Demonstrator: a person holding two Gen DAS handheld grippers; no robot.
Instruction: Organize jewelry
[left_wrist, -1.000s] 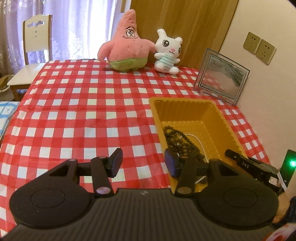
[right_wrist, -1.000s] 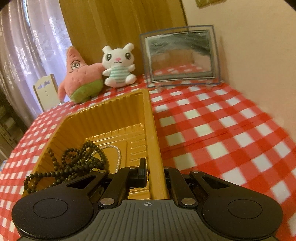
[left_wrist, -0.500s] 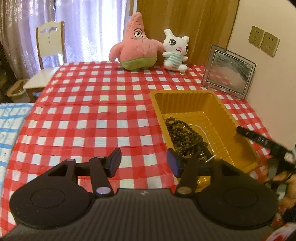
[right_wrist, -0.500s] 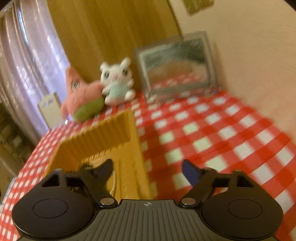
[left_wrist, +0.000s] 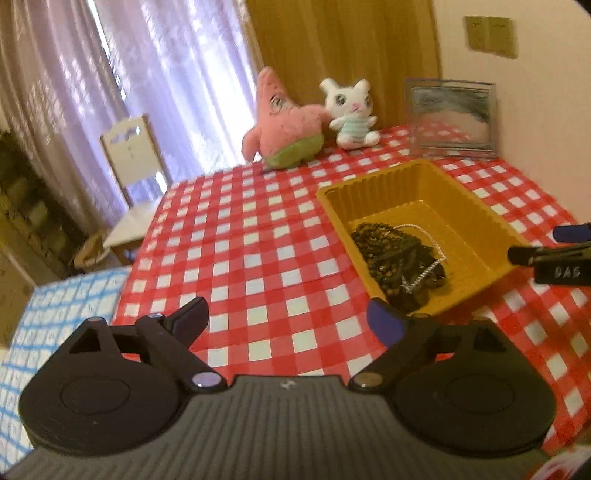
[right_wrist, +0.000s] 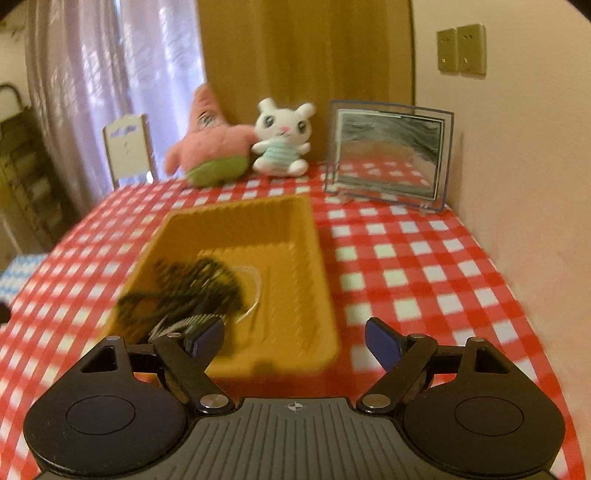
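A yellow plastic tray (left_wrist: 476, 210) stands on the red checked tablecloth; it also shows in the right wrist view (right_wrist: 295, 221). Inside lie dark bead necklaces (left_wrist: 395, 254) and a thin silver chain (left_wrist: 424, 275), blurred in the right wrist view (right_wrist: 192, 288). My left gripper (left_wrist: 288, 321) is open and empty, above the cloth, near and left of the tray. My right gripper (right_wrist: 293, 338) is open and empty, raised above the tray's near edge. It shows at the right edge of the left wrist view (left_wrist: 554, 254).
A pink starfish plush (left_wrist: 284, 125), a white bunny plush (left_wrist: 351, 114) and a glass picture frame (left_wrist: 452, 118) stand at the table's far side by the wall. A white chair (left_wrist: 133, 155) stands beyond the far left corner.
My right gripper let go of the tray's edge, opened wide and pulled back and up. My left gripper opened wider and rose away from the tray.
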